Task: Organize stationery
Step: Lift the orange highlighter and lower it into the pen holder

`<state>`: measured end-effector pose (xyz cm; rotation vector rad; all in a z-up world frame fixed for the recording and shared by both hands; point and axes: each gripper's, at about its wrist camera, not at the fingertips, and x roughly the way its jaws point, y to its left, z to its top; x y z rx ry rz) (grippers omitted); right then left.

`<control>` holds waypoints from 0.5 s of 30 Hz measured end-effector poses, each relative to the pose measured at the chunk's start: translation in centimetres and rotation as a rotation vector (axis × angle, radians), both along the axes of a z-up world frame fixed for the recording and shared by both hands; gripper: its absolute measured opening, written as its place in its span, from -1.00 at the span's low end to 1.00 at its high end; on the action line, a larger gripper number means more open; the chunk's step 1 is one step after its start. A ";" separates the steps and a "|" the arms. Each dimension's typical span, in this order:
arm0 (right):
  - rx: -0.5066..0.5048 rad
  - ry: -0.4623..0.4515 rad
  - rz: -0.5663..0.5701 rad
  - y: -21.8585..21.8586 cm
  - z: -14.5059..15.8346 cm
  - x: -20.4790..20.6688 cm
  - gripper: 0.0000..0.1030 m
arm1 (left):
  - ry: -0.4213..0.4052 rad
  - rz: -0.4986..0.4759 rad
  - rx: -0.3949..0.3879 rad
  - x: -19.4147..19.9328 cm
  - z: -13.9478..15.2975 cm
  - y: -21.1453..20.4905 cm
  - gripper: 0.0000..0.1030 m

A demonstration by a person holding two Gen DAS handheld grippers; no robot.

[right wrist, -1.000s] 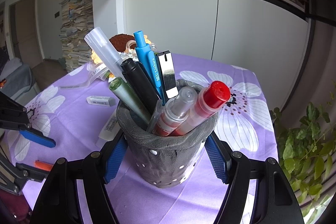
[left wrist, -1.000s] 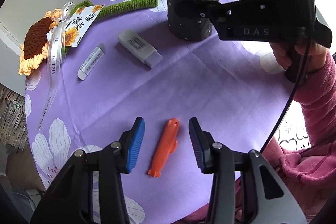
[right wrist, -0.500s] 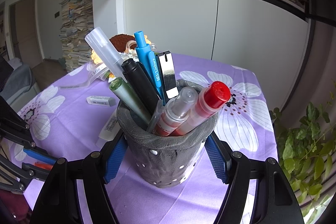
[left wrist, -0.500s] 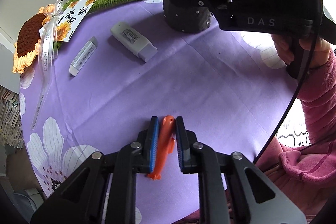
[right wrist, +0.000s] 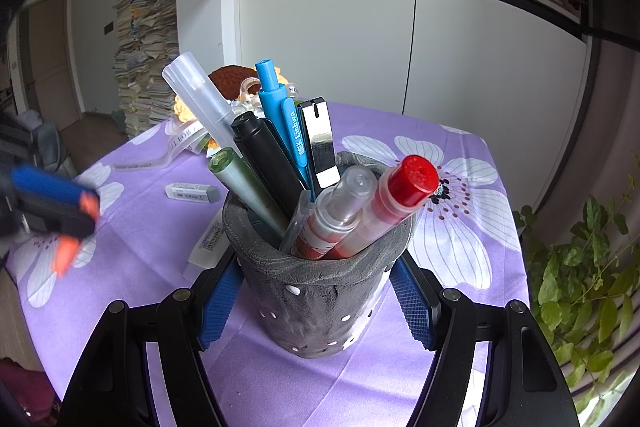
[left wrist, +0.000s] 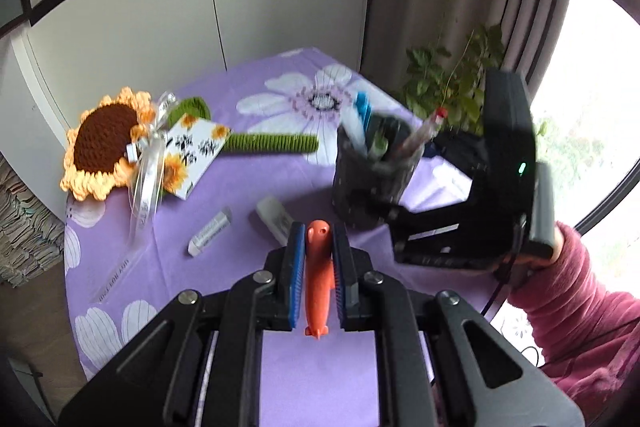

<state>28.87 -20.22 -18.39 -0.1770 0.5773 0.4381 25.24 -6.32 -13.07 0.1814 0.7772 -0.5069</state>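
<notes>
While the left claw (left wrist: 317, 259) grips the orange cutter (left wrist: 318, 279) above the purple table (left wrist: 256, 211), the right claw (right wrist: 316, 301) is closed around the grey pen cup (right wrist: 316, 303), which stands on the table, full of pens (right wrist: 280, 131).

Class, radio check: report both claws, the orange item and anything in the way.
Left claw shut on orange plastic cutter, off the cloth. Right claw shut on grey felt pen holder. Holder crowded with pens.
</notes>
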 end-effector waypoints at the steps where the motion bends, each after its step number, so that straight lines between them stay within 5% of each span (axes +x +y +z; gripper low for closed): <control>1: 0.000 0.000 0.000 0.0 0.0 0.0 0.40 | -0.022 -0.004 -0.034 0.1 1.1 -0.2 -0.78; 7: -0.008 0.006 -0.001 0.1 -0.1 0.2 0.40 | -0.103 -0.096 -0.203 0.9 6.2 -2.4 -0.78; 15: -0.004 0.002 -0.001 0.1 -0.1 0.0 0.40 | -0.076 -0.144 -0.233 5.1 6.4 -7.1 -0.78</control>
